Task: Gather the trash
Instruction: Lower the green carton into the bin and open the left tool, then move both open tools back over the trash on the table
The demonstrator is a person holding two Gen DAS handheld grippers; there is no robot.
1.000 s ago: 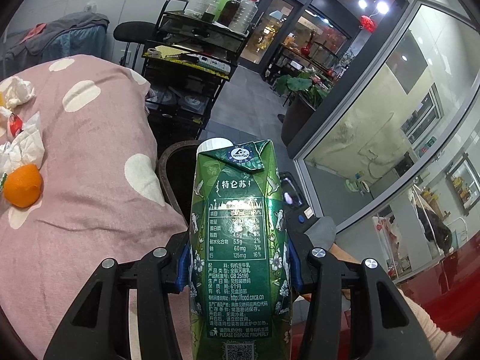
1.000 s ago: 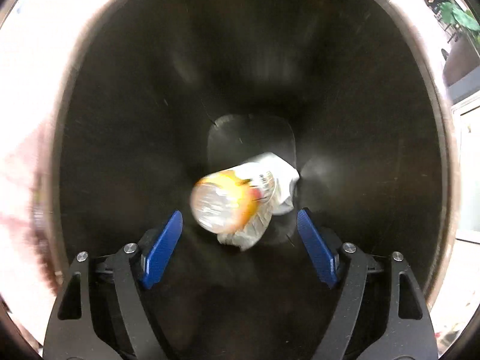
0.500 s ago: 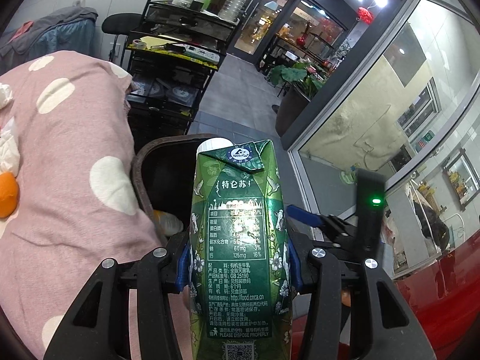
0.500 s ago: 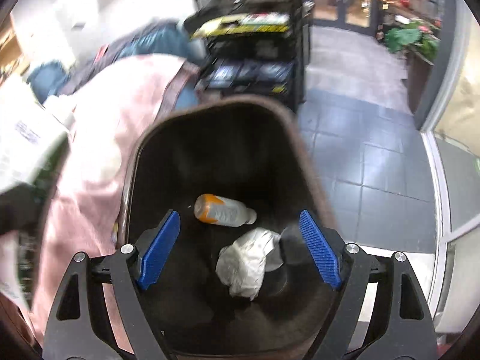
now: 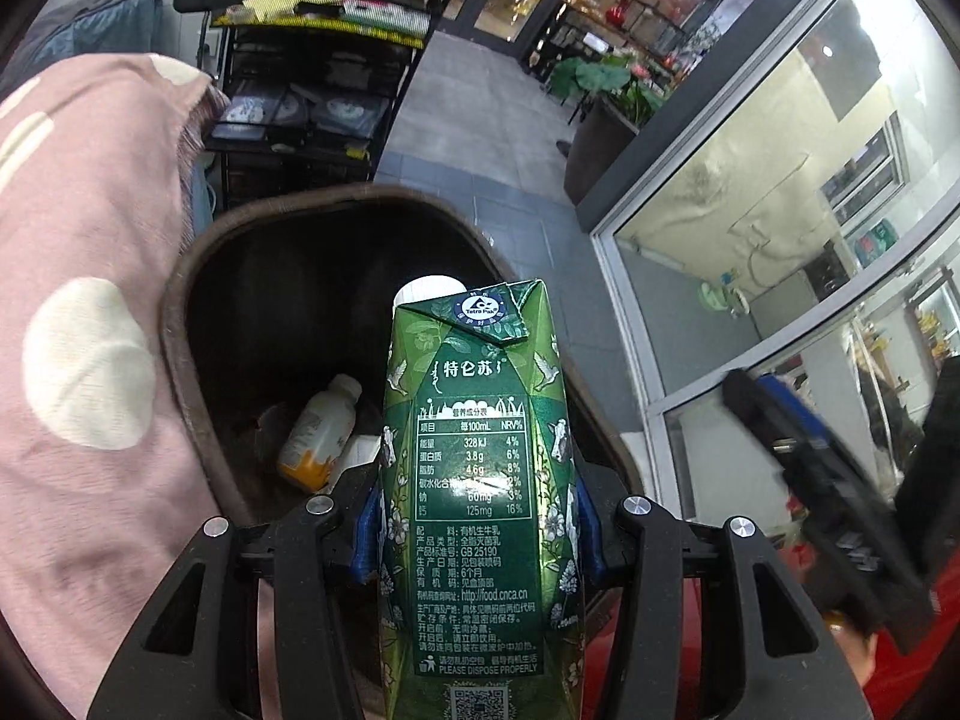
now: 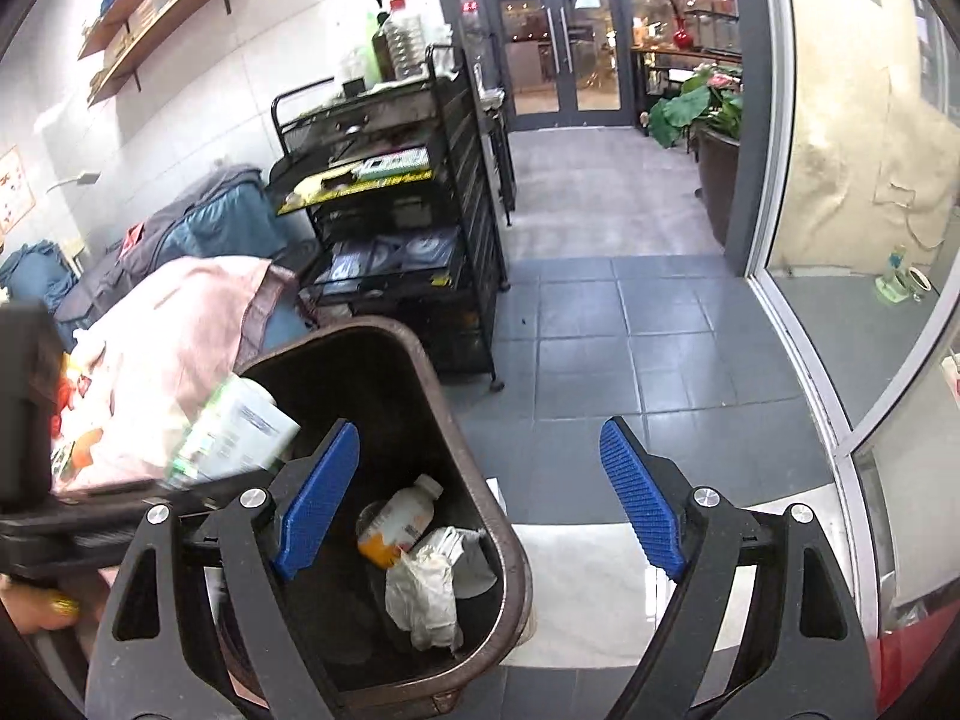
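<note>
My left gripper (image 5: pixel 474 531) is shut on a green milk carton (image 5: pixel 480 480) and holds it over the open dark brown trash bin (image 5: pixel 180 312). The carton (image 6: pixel 240 426) also shows blurred in the right wrist view, above the bin's left rim. Inside the bin (image 6: pixel 480 498) lie a small plastic bottle with orange residue (image 6: pixel 396 522) and crumpled white paper (image 6: pixel 426 594). The bottle (image 5: pixel 321 432) also shows in the left wrist view. My right gripper (image 6: pixel 480 498) is open and empty, held above the bin's right rim.
A pink cloth with white dots (image 5: pixel 78 276) covers the table left of the bin, with an orange and wrappers (image 6: pixel 78 444) on it. A black metal cart (image 6: pixel 408 240) stands behind. Grey tiled floor (image 6: pixel 630 330) and a glass wall (image 6: pixel 870 240) lie to the right.
My left gripper has carried the carton over the bin's opening. My right gripper has pulled up and back out of the bin, leaving the bottle inside.
</note>
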